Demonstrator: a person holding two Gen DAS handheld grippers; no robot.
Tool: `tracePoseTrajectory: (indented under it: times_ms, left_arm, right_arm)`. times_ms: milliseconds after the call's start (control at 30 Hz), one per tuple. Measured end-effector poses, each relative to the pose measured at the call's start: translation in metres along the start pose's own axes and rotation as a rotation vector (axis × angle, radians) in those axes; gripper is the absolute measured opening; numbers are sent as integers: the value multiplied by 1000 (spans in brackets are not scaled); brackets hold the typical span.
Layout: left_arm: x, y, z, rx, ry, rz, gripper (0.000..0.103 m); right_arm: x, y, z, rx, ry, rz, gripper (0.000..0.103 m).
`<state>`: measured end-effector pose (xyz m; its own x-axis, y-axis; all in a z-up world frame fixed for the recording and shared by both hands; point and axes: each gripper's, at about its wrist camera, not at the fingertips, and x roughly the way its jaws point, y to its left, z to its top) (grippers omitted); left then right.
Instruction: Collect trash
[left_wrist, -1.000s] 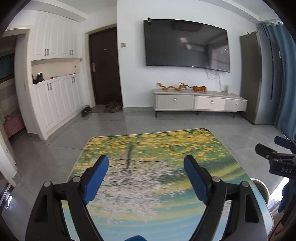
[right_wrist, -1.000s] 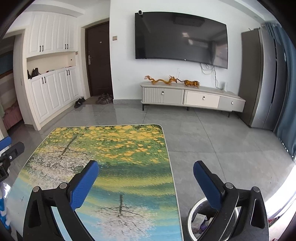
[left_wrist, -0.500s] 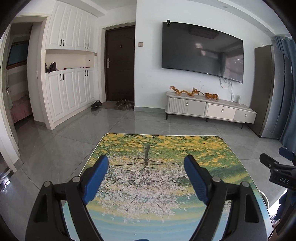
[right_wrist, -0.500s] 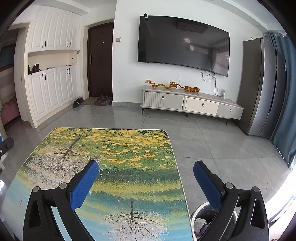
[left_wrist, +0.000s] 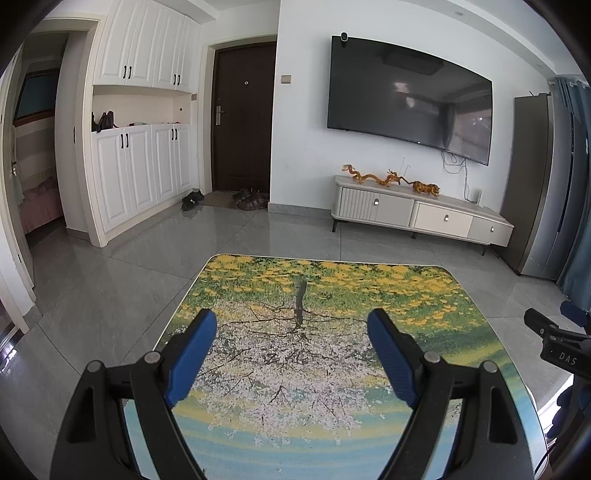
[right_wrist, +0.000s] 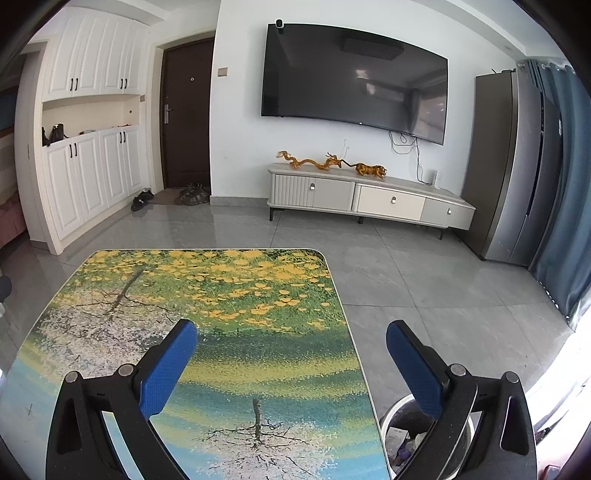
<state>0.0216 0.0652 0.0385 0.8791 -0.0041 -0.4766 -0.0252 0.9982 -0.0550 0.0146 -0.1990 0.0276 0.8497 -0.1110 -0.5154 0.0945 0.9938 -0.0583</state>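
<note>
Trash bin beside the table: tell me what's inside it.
The trash bin holds some crumpled paper and wrappers. The right gripper, jaws open, covers much of its opening, so the rest is hidden.

Round metal trash bin (right_wrist: 393, 413) with a shiny rim, standing upright on the grey tiled floor just beside the right edge of the tabletop, open-topped, crumpled paper and wrappers (right_wrist: 402, 441) inside, partly hidden from view

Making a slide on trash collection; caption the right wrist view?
Open right gripper hovers empty over the tree-print table, trash bin on the floor beside it.
</note>
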Motion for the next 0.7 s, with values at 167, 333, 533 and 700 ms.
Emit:
tracePoseTrajectory:
  times_ms: [167,333,533,700]
  left_arm:
    - [5,6,-2,-10,10,5,83]
    - [5,11,-3,-18,13,12,83]
    - [6,13,-4,-22,18,16,83]
    - [6,16,-5,-25,22,19,83]
  right_arm:
    - [4,3,-1,-5,6,-7,103]
    - [6,7,-2,-11,11,-4,103]
    - [7,9,-3,-13,14,-4,103]
    - [7,9,-2,-14,12,-5,103]
